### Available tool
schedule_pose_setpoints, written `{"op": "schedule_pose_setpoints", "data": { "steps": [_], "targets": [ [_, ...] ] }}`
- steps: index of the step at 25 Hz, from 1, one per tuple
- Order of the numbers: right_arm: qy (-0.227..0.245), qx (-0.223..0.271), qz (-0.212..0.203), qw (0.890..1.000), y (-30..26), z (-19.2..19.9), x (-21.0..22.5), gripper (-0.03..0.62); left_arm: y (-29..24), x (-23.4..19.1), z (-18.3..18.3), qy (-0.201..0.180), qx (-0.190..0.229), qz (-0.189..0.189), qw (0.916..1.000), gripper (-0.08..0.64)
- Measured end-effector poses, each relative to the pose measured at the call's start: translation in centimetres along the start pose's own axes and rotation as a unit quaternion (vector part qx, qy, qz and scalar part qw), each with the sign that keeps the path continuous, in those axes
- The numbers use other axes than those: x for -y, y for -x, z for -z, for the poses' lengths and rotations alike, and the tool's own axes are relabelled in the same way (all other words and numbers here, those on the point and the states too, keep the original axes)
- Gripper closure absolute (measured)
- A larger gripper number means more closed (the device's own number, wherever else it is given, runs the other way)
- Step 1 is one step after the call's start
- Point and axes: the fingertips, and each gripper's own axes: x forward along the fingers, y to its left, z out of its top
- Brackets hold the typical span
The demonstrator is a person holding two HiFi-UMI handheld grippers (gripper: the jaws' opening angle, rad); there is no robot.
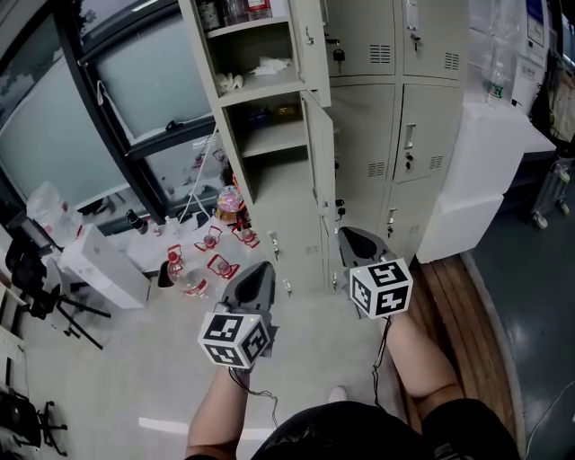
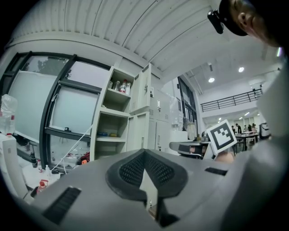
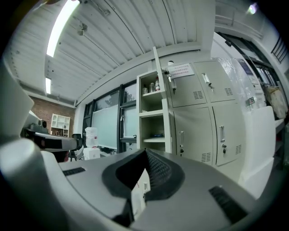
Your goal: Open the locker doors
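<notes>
The person is holding both grippers out level toward a bank of beige lockers (image 1: 368, 135), which is standing at the far edge of the pale floor (image 1: 135, 377). The left gripper (image 1: 263, 268) is hanging near the foot of the bank's left column, apart from it, with its jaws pressed together at the tips and nothing between them. The right gripper (image 1: 345, 234) is pointing at the foot of the neighbouring column, its jaws likewise closed on nothing (its own view is showing the pads meeting). In the left column two doors are already standing swung out, the upper open door (image 1: 310, 40) and the middle open door (image 1: 321, 157), baring shelves with jars (image 1: 235, 11) and a white cloth (image 1: 269, 66). The closed doors (image 1: 411, 135) to the right are showing handles and vents. Red-capped bottles (image 1: 184, 269) and a white box (image 1: 103, 265) are sitting on the floor below the window (image 1: 63, 126).
</notes>
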Motion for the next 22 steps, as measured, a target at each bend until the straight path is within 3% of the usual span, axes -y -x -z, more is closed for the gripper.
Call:
{"op": "schedule_pose_setpoints", "data": {
  "steps": [11,22],
  "targets": [
    [0.008,-0.011,0.005,1.0,8.5,0.4,-5.7,0.592,8.0,3.6,0.7,0.019,-0.001,0.012,0.9997,0.561],
    [0.014,-0.018,0.004,1.0,13.2,1.0,-8.1,0.592,11.6,6.5,2.0,0.018,-0.014,0.015,0.9996,0.561]
  ]
}}
